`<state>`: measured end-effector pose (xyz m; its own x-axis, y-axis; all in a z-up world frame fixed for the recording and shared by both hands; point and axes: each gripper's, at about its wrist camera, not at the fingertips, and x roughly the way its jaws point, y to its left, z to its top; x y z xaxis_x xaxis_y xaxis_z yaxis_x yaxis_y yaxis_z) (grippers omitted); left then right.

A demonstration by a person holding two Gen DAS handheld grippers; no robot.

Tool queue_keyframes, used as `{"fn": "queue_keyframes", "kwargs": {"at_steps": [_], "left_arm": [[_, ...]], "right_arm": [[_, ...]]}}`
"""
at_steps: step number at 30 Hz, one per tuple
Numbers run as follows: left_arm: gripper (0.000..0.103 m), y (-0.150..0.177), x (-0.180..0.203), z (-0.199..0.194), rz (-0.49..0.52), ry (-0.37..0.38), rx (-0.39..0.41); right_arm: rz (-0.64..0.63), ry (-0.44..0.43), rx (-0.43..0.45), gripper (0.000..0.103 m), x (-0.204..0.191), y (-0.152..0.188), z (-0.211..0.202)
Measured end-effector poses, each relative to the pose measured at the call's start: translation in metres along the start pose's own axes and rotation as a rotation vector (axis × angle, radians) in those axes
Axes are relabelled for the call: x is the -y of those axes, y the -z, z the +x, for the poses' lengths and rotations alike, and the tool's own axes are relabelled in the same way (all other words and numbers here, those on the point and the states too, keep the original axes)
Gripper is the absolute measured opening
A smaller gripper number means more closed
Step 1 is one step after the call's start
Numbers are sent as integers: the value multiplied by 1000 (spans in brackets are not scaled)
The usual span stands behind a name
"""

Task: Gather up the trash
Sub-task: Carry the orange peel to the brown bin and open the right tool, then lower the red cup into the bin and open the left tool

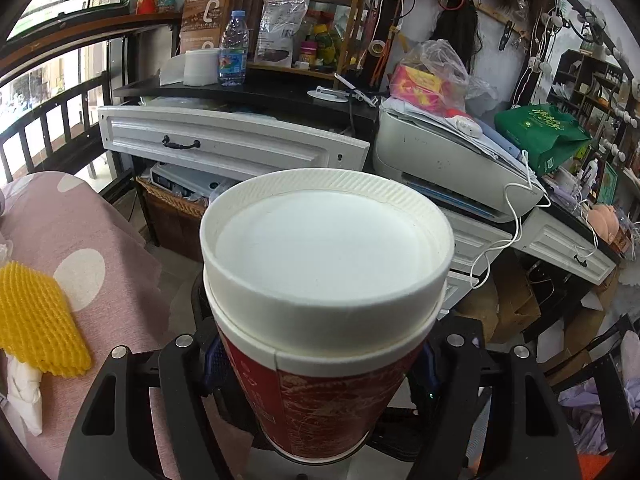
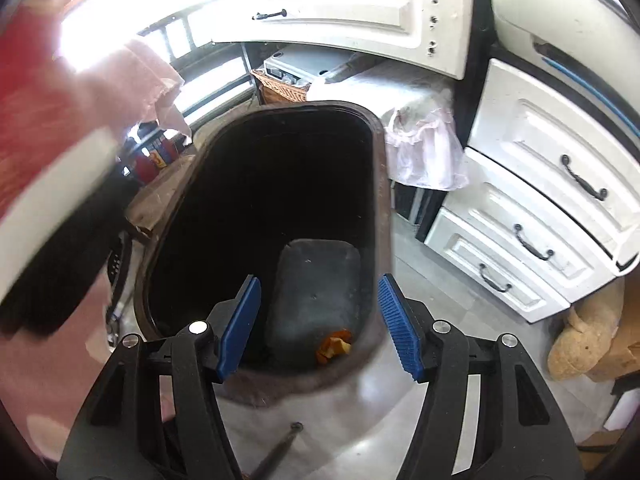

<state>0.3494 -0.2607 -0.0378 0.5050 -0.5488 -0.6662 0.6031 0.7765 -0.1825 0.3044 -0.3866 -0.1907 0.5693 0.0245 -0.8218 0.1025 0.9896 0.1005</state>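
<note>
Now my left tongs [image 1: 320,364] are clenched on the red paper cup [image 1: 320,392], the blue pads pressing its printed wall from either side just under the white lid [image 1: 326,248]. It fills the lower middle of the left wrist view, its long axis running from my wrist out toward the white drawer front [image 1: 232,142], lid end pointing away from me. I judge it light and stiff only at the rolled rim and lid; the wall would buckle under a hard squeeze, and the printed skin looks a little slick. Gripping high, next to the lid band, is the safest hold. Whether any drink remains inside I cannot tell, since the lid hides it, so I would keep it lid-up.

My right tongs [image 2: 320,326] are released, the blue pads [image 2: 400,330] standing apart with nothing between them. Directly beyond them, in the centre of the right wrist view, gapes the dark bin [image 2: 380,152], mouth up, its long side running from the lower middle toward the upper middle. Some orange scrap [image 2: 334,346] lies on its floor, low in the frame. A red and white blur at the left edge is probably the same cup, though the smear is too poor to be sure.

On the pink spotted bedspread [image 1: 132,280], lower left of the left view, lies a yellow foam net sleeve [image 1: 38,324], soft, springy, easily pinched anywhere.
</note>
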Motion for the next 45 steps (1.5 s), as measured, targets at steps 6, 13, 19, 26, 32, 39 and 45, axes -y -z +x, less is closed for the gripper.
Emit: {"fn": "queue_keyframes", "kwargs": {"at_steps": [6, 13, 19, 26, 32, 39, 45], "left_arm": [[70, 6, 5, 38, 5, -38, -45], [70, 20, 12, 93, 2, -160, -113], [70, 45, 5, 140, -9, -223, -209], [74, 62, -8, 164, -70, -200, -294], [88, 60, 2, 166, -40, -221, -324], [88, 44, 13, 132, -21, -208, -250], [93, 27, 23, 70, -16, -142, -139]], "right_arm": [[-10, 24, 25, 66, 9, 18, -26], [37, 25, 44, 66, 19, 37, -45], [59, 25, 44, 66, 25, 48, -54], [56, 23, 54, 66, 29, 57, -60], [84, 22, 55, 66, 35, 58, -60], [76, 70, 86, 67, 36, 62, -71], [90, 68, 92, 67, 41, 61, -83]]}}
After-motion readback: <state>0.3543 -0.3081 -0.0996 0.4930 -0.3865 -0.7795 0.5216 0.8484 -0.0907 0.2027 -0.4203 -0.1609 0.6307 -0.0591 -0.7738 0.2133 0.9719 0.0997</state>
